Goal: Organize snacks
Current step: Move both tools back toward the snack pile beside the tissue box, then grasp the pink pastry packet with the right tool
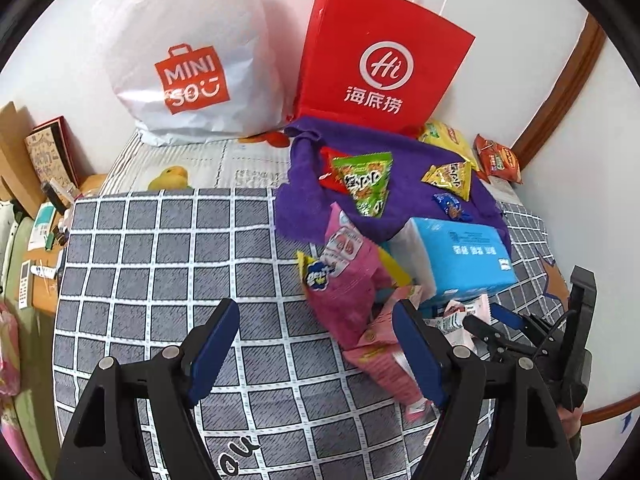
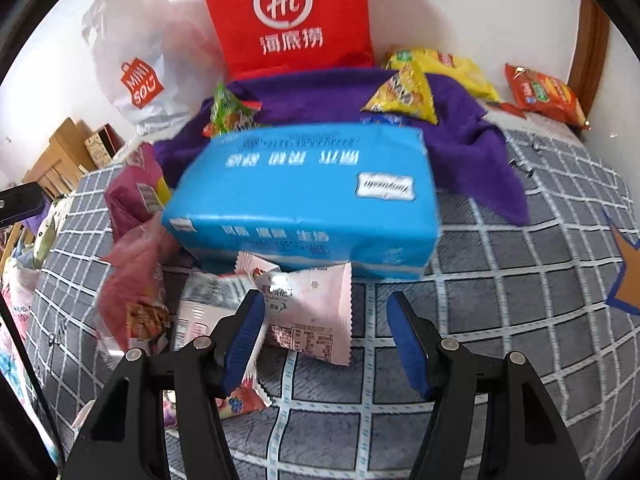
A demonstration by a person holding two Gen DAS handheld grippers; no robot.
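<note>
I see the grey checked bedcover (image 1: 160, 264) spread wide, a rumpled purple cloth (image 2: 472, 148) on it by the red paper bag (image 2: 288, 16). A blue rectangular tissue pack (image 2: 304, 200) lies in front of the cloth, with a pale pink snack packet (image 2: 316, 316) touching its near edge. My right gripper (image 2: 326, 340) hangs above that packet, jaws apart, holding nothing. My left gripper (image 1: 316, 354) gapes empty beside a pink foil pouch (image 1: 352, 280).

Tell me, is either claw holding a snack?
No. The left claw and the right claw are both open, with nothing pinched between their pads.
</note>
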